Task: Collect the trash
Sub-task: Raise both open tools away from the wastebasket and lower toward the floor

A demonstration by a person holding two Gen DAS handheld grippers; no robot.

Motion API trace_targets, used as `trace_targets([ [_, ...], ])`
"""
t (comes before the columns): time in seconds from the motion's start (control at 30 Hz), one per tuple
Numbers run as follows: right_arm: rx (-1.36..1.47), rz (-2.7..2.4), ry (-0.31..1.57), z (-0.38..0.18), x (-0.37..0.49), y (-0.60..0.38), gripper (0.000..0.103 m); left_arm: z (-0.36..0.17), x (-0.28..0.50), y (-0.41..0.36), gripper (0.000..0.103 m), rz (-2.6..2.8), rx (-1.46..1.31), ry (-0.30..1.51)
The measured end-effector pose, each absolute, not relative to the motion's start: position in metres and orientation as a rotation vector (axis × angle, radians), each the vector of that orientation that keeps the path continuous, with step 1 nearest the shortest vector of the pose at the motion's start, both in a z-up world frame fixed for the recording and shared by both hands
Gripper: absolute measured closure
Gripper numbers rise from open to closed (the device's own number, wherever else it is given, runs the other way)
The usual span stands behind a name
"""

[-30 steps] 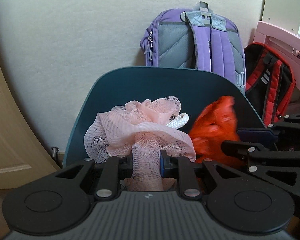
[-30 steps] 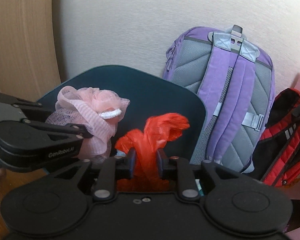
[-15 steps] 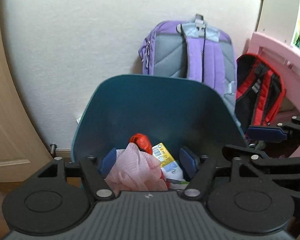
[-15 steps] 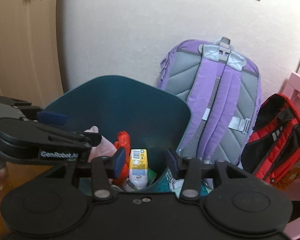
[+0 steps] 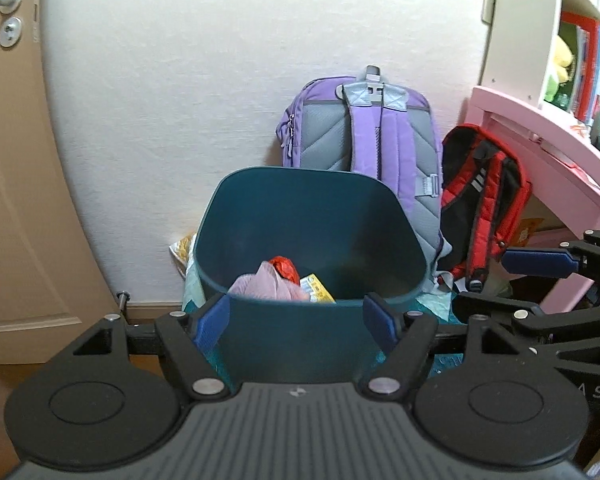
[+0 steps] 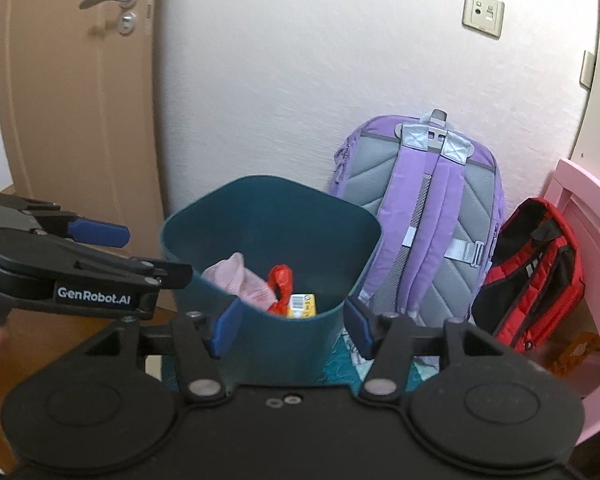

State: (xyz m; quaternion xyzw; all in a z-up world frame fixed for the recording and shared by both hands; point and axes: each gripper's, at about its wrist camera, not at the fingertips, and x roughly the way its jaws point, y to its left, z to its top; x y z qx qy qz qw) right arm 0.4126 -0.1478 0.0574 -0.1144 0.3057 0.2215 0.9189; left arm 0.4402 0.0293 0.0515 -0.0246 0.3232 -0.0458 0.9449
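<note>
A dark teal trash bin (image 5: 308,208) (image 6: 260,208) stands on the floor against the wall. Inside it lie a pink mesh sponge (image 5: 260,286) (image 6: 236,278), a red plastic bag (image 5: 285,267) (image 6: 281,280) and a yellow carton (image 5: 318,289) (image 6: 302,305). My left gripper (image 5: 296,322) is open and empty, above and in front of the bin. My right gripper (image 6: 290,326) is open and empty, beside it to the right. The right gripper shows in the left wrist view (image 5: 540,280); the left gripper shows in the right wrist view (image 6: 112,252).
A purple backpack (image 5: 364,140) (image 6: 424,208) leans on the wall behind the bin. A red and black backpack (image 5: 484,200) (image 6: 536,272) sits by a pink desk (image 5: 540,128). A wooden door (image 6: 76,100) is at the left.
Both grippers opened and dropped the pink sponge and the red bag into the bin. Both then pulled up and back from the bin.
</note>
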Motion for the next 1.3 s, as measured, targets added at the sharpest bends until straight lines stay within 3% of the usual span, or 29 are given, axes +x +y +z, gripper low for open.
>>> trace_targets([
  [0.4, -0.219, 0.496, 0.655, 0.044, 0.342, -0.164, 0.039, 0.039, 0.355, 0.036, 0.024, -0.096, -0.035, 0.664],
  [0.53, -0.198, 0.511, 0.678, 0.03, 0.324, -0.168, 0.032, 0.025, 0.334, 0.036, 0.023, -0.098, -0.033, 0.684],
  [1.07, -0.127, 0.49, 0.841, -0.082, 0.305, -0.175, 0.008, -0.077, 0.305, 0.048, 0.021, -0.089, -0.06, 0.835],
  [1.17, -0.124, 0.48, 0.877, -0.108, 0.308, -0.173, 0.006, -0.1, 0.307, 0.05, 0.013, -0.1, -0.061, 0.855],
  [1.23, -0.126, 0.477, 0.903, -0.125, 0.313, -0.17, 0.006, -0.116, 0.31, 0.052, 0.002, -0.109, -0.064, 0.873],
  [1.3, -0.124, 0.472, 0.934, -0.142, 0.319, -0.168, 0.006, -0.132, 0.315, 0.055, 0.001, -0.126, -0.073, 0.893],
])
